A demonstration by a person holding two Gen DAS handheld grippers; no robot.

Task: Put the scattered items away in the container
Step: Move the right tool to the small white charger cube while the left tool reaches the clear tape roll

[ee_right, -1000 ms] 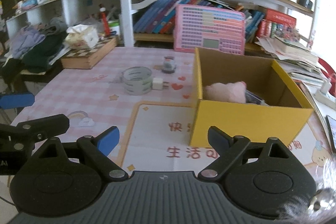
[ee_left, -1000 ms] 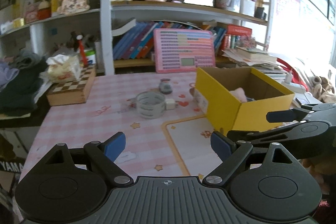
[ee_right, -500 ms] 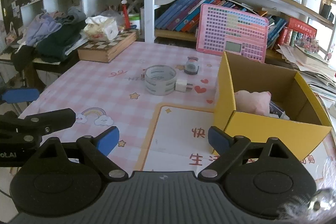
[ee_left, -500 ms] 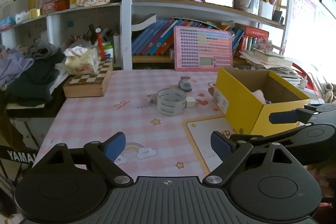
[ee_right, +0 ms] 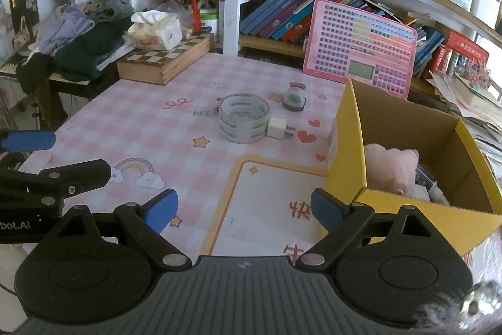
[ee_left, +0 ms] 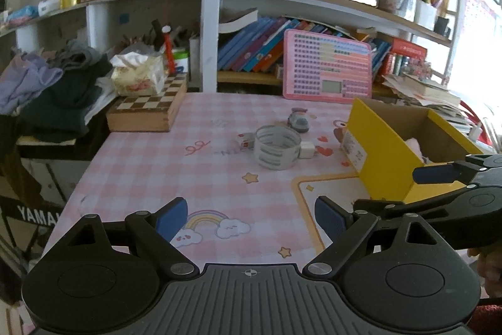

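Observation:
A yellow cardboard box (ee_right: 348, 146) (ee_left: 376, 153) stands open at the right of the pink checked table, with a pink plush toy (ee_right: 390, 159) inside. A roll of clear tape (ee_right: 244, 118) (ee_left: 276, 146) lies mid-table, a white plug adapter (ee_right: 277, 126) (ee_left: 306, 150) against its right side, a small red-and-white item (ee_left: 246, 143) at its left. A small grey round gadget (ee_right: 295, 96) (ee_left: 298, 121) sits behind. My left gripper (ee_left: 251, 217) and right gripper (ee_right: 243, 206) are both open and empty, above the near table edge.
A wooden chessboard box (ee_right: 166, 58) with a tissue pack (ee_right: 155, 32) on it stands at the back left beside piled clothes (ee_right: 81, 40). A pink keyboard toy (ee_right: 360, 43) leans on the bookshelf behind. Papers are stacked right of the box.
Both grippers have drawn back and to the left from the box, so more of the table and left shelf shows. The items on the table have not moved.

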